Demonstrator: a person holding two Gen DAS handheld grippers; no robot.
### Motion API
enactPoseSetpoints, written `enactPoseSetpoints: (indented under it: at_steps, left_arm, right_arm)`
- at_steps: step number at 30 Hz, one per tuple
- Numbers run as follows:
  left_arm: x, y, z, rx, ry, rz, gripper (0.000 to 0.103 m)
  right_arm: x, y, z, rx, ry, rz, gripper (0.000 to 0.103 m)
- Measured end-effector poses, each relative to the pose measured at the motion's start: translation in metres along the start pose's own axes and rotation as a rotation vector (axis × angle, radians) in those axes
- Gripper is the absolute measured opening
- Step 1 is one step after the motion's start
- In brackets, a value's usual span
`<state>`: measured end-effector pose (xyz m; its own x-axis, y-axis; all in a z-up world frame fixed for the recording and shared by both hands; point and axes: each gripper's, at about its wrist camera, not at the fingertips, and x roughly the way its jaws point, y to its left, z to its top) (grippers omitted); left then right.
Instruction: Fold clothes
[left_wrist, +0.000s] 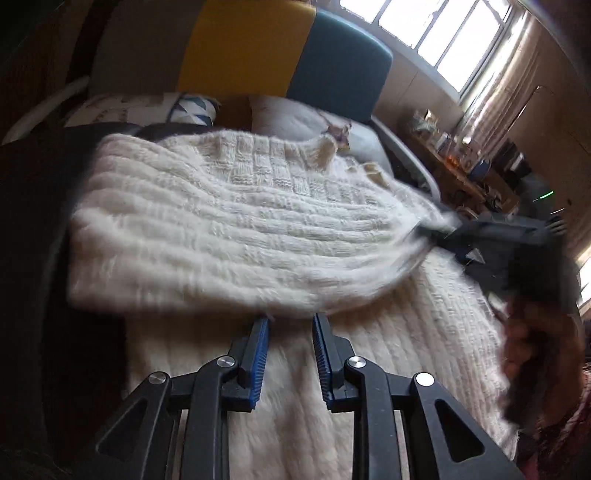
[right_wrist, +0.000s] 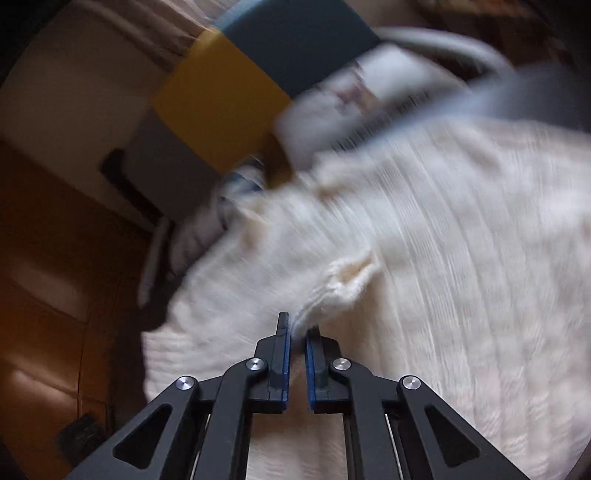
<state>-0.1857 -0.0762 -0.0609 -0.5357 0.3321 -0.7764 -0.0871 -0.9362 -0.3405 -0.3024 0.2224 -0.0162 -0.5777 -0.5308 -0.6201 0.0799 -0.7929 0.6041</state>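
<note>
A white cable-knit sweater (left_wrist: 240, 229) lies spread on a bed. One part of it is folded over the rest, and the fold's blurred edge ends just ahead of my left gripper (left_wrist: 291, 320). That gripper is open and low over the lower layer, with only knit showing in the gap. In the left wrist view my right gripper (left_wrist: 448, 234) appears dark and blurred at the folded part's right corner, with a hand (left_wrist: 535, 350) behind it. In the right wrist view the right gripper (right_wrist: 298, 330) is shut on a bunched fold of the sweater (right_wrist: 424, 240).
A grey, yellow and teal headboard (left_wrist: 251, 48) stands behind the pillows (left_wrist: 147, 107) at the bed's far end. A cluttered desk (left_wrist: 461, 162) sits under a bright window (left_wrist: 436, 26) on the right. Wooden floor (right_wrist: 48, 295) lies beside the bed.
</note>
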Motion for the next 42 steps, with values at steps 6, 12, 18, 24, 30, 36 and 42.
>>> enactPoseSetpoints:
  at_steps: [6,12,18,24,30,36,42]
  left_arm:
    - [0.0,0.017,0.03,-0.025,-0.12,0.106,0.023]
    - [-0.004,0.055,0.035,-0.178,-0.215,0.226,0.023]
    - [-0.009,0.058,0.027,-0.171,-0.209,0.204,0.023]
    - [-0.002,0.057,0.029,-0.167,-0.188,0.251,0.023]
    - [-0.012,0.05,0.018,-0.081,-0.13,0.283,0.023]
    - [-0.051,0.052,-0.026,0.017,-0.111,0.404,0.026]
    - [-0.058,0.041,-0.016,-0.058,-0.198,0.362,0.022]
  right_arm:
    - [-0.022,0.016,0.026,-0.109,-0.118,-0.052,0.007]
    - [0.024,-0.037,-0.008,-0.026,0.012,-0.171,0.007]
    - [0.013,-0.041,0.005,-0.026,-0.045,-0.146,0.007]
    - [0.011,-0.041,0.005,-0.06,-0.073,-0.148,0.007]
    - [0.021,-0.051,-0.006,-0.086,-0.053,-0.18,0.006]
    - [0.027,-0.066,-0.013,-0.071,-0.046,-0.174,0.005]
    - [0.033,-0.064,-0.01,-0.066,-0.046,-0.177,0.005]
